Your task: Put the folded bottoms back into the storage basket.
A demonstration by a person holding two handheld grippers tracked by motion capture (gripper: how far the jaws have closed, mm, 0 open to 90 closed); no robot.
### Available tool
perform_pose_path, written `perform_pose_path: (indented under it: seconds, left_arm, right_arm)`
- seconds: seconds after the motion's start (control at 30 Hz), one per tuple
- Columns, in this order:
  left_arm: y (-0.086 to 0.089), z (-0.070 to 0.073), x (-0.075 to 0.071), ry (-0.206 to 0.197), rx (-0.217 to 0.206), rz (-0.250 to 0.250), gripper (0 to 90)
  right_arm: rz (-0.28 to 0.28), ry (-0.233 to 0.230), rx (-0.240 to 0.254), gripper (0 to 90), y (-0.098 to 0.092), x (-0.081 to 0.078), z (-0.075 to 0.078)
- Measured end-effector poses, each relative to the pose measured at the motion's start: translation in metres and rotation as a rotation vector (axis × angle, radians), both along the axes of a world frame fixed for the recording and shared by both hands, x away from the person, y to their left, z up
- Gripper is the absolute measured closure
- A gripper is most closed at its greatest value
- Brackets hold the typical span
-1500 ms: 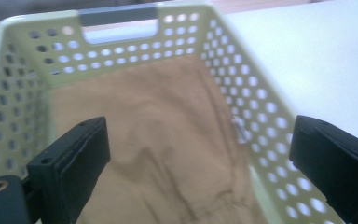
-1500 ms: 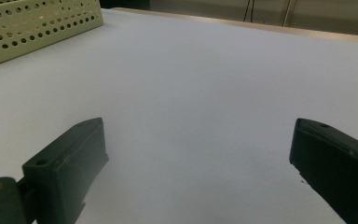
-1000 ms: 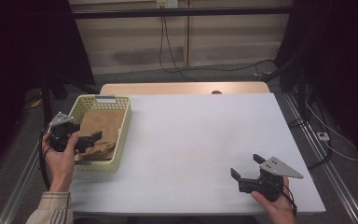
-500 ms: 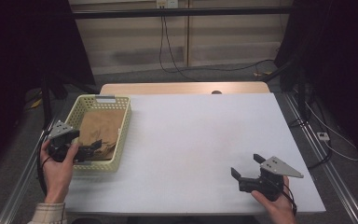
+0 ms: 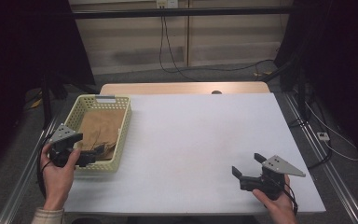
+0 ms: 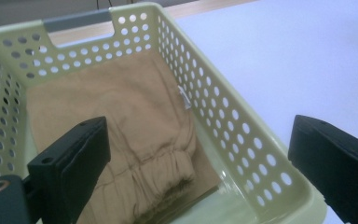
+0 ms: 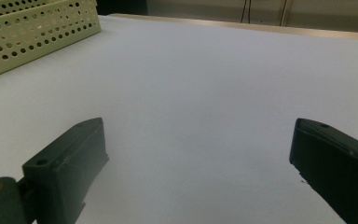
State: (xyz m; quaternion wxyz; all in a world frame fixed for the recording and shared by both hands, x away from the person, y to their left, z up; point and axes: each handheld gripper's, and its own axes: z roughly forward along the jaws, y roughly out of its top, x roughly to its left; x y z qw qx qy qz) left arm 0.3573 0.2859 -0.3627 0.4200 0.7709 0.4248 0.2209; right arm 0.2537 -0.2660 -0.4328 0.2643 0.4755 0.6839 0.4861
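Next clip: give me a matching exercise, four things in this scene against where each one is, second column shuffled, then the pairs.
Things:
1. left claw
2. right claw
3. brown garment
4. basket

Places or states:
A. lies folded inside the basket
B. stands at the table's left side, pale yellow-green with perforated walls
C. open, at the basket's near end
D. open, above bare white table near its front right corner

Pairs: 1-C, 2-D, 3-A, 4-B
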Motion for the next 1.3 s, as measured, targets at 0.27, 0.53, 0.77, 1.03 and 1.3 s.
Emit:
perform_pose_path:
  seconds: [0.27,0.53,0.77,1.03,1.3]
  left_arm:
    - [-0.012,0.003,0.000,0.017,0.007,-0.006,5.8]
    - [-0.036,-0.004,0.000,-0.008,-0.050,-0.028,5.4]
    - [-0.059,-0.010,-0.007,-0.010,-0.054,-0.111,5.0]
    - [-0.082,-0.022,-0.012,-0.004,-0.054,-0.150,5.0]
    - [-0.104,-0.036,-0.015,0.037,-0.011,-0.210,5.2]
  right_arm:
    - [-0.003,0.006,0.014,4.0,0.001,0.002,-0.001]
    - [-0.019,0.009,0.003,3.8,-0.001,0.002,-0.002]
    - [-0.021,0.011,0.009,3.8,-0.001,0.001,-0.002]
    - [-0.013,0.009,0.008,4.0,-0.001,0.001,-0.002]
    - [-0.003,0.014,0.011,3.9,0.000,0.001,-0.002]
